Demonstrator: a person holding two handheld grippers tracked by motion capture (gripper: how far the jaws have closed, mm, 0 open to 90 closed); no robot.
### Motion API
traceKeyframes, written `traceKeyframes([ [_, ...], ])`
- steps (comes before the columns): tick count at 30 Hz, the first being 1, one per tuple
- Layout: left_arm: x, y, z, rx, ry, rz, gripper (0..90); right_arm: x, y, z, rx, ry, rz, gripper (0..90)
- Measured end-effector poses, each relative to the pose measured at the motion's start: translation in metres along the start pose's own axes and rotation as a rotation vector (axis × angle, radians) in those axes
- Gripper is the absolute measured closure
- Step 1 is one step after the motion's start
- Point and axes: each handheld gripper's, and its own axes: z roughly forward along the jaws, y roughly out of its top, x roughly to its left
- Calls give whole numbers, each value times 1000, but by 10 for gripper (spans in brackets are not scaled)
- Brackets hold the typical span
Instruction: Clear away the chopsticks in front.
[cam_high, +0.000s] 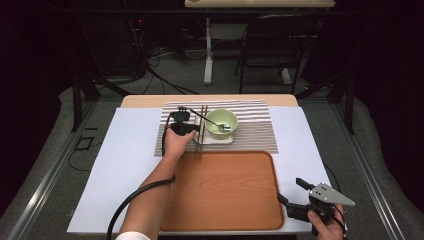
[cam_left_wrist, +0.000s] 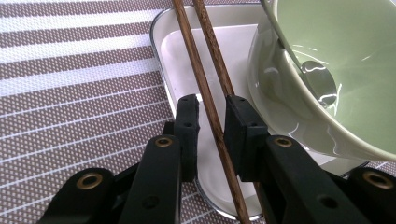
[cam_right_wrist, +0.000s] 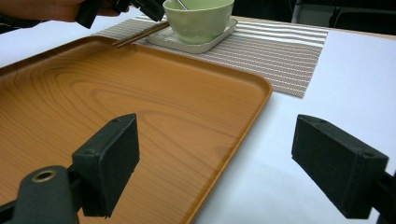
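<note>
The left claw was narrow, with the chopsticks between its pads, not yet pinched. The chopsticks lay over a white dish, beside the green bowl. The right claw was wide open by the tray.

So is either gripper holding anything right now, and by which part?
Nothing is firmly held yet. The left gripper straddles the chopsticks partway along their length, with a gap still beside the pads. The right gripper stands open over the tray edge.
</note>
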Motion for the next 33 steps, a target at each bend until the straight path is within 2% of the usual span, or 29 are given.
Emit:
traceKeyframes([
  [13,-2,8,7,7,4,-16,761,0,0,0,2,-3,2,147],
  [15,-3,8,10,16,16,-31,769,0,0,0,1,-2,2,147],
  [16,-2,9,11,18,15,-57,777,0,0,0,1,-1,3,147],
  [18,-1,9,12,21,11,-71,785,0,0,0,0,0,3,147],
  [29,1,7,20,42,8,-123,815,-1,0,1,-1,3,6,147],
  [32,3,6,20,39,-5,-181,831,-1,0,1,-2,4,7,147],
  [33,3,6,20,39,-5,-181,842,-1,0,1,-2,4,7,147],
])
